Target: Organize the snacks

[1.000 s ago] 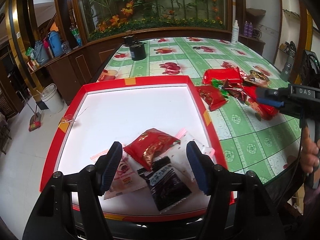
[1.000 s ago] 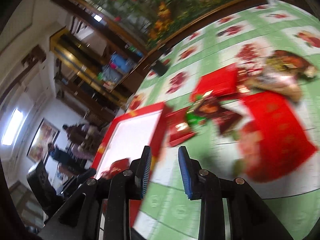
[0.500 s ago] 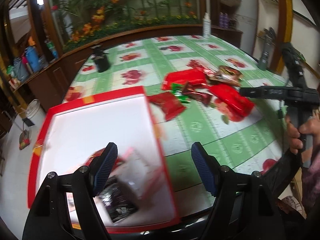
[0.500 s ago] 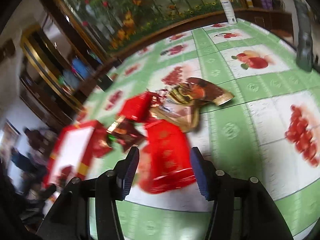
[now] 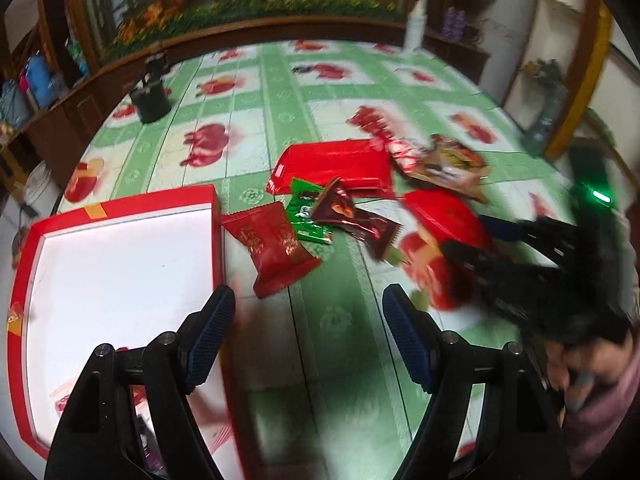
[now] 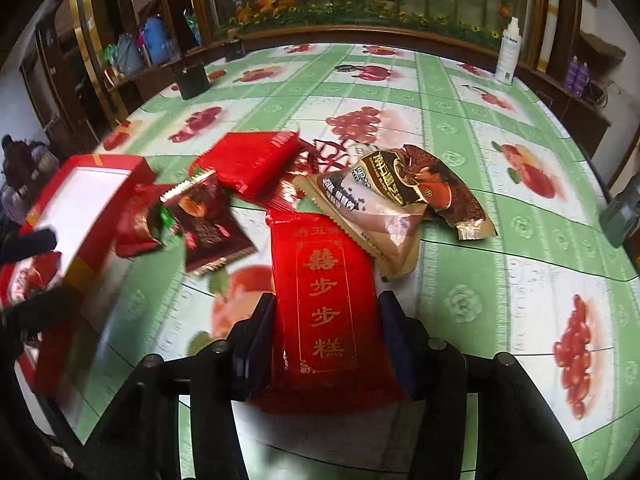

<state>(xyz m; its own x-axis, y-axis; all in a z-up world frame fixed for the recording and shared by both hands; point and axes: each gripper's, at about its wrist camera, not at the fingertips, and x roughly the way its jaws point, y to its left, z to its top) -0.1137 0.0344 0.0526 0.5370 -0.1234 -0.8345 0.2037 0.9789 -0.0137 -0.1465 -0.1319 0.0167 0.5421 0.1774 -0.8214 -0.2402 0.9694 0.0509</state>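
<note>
A long red packet with gold characters [image 6: 324, 312] lies flat on the green tablecloth. My right gripper [image 6: 328, 332] straddles it, its pads right at the packet's long edges, and the packet is not buckled. In the left wrist view the same packet [image 5: 440, 216] shows with the blurred right gripper [image 5: 476, 240] over it. My left gripper [image 5: 306, 336] is open and empty above bare cloth, just right of the red tray [image 5: 160, 200]. Ahead lie a small red packet [image 5: 276, 244], a green one [image 5: 306, 212], a dark brown one [image 5: 352, 216], a big red pack [image 5: 332, 168] and brown bags [image 6: 400, 196].
The tray [image 6: 100, 162] holds a few packets at its near end [image 5: 64, 400]. A black container [image 5: 150, 98] and a white spray bottle [image 6: 508, 52] stand at the far side of the table. A person's hand [image 5: 580, 364] holds the right gripper.
My left gripper swung right, from over the packets in the tray to over the tablecloth. My right gripper rolled level, opened wider and came down around the long red packet.
</note>
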